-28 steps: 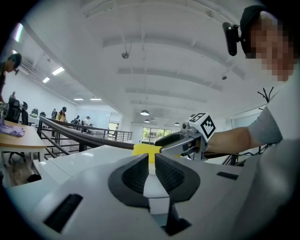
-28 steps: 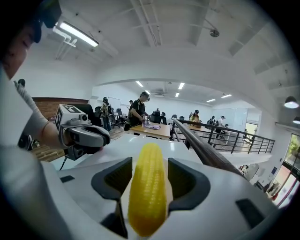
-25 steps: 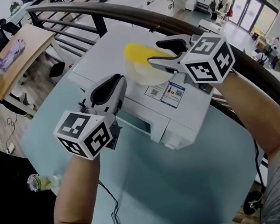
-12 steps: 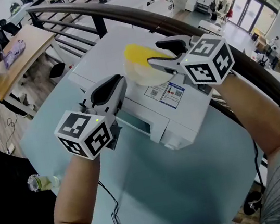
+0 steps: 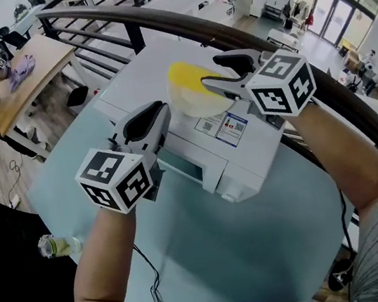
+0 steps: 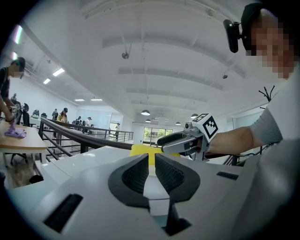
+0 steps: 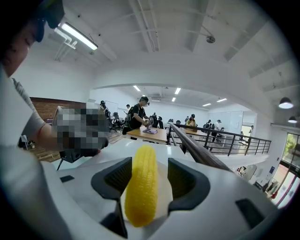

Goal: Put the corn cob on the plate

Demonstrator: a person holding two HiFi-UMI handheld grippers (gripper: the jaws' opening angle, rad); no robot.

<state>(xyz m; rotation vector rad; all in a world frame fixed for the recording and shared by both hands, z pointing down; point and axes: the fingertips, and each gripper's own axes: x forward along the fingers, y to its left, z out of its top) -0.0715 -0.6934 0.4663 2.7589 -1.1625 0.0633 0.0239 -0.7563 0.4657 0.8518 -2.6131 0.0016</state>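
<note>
A yellow corn cob (image 5: 186, 75) lies on a white plate (image 5: 196, 104) on top of a white box (image 5: 246, 152). My right gripper (image 5: 209, 72) stands open around the cob. In the right gripper view the corn cob (image 7: 140, 183) lies lengthwise between the jaws, close against the left jaw, and the plate (image 7: 164, 199) shows under it. My left gripper (image 5: 160, 110) hovers over the box's near left part, shut with nothing in it. The left gripper view looks past its own jaws (image 6: 151, 157) to the corn cob (image 6: 139, 150) and the right gripper (image 6: 185, 140).
The box stands on a teal table (image 5: 226, 247) beside a dark curved railing (image 5: 175, 21). A cable (image 5: 153, 280) hangs off the table's near edge. A bottle (image 5: 58, 245) lies low at the left. Beyond the railing are desks with people.
</note>
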